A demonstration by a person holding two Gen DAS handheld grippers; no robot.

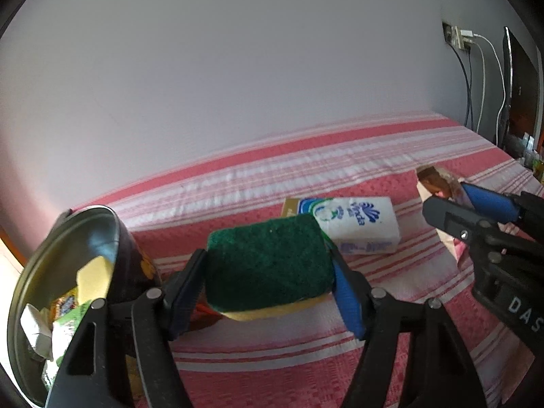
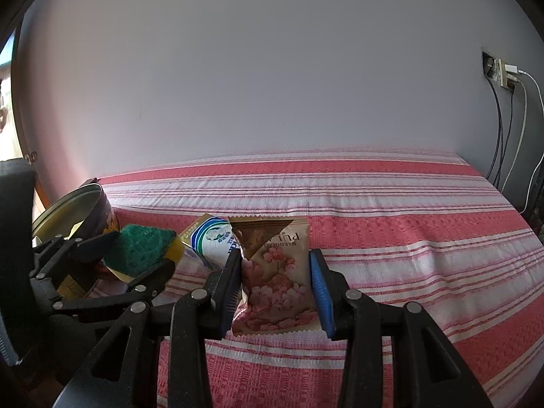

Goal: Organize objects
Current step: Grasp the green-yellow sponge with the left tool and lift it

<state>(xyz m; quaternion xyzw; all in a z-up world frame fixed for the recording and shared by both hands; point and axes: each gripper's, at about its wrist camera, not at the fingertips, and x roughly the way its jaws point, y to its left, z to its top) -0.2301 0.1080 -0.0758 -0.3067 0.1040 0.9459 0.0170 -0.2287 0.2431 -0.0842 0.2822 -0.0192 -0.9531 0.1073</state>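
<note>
The left tongs (image 1: 268, 272) grip a green sponge (image 1: 268, 265) lifted just beside the open tin's rim (image 1: 68, 224). The right tongs (image 2: 275, 292) clamp a floral packet (image 2: 275, 282). A tissue pack (image 1: 357, 227) lies between them; beyond, the striped bed (image 2: 408, 238) stretches bare to the wall.

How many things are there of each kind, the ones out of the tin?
Sponges: 1, the green sponge in the left gripper
Tissue packs: 1, the white tissue pack on the bed
Flowery packets: 1, the pink packet in the right gripper
Total: 3
</note>
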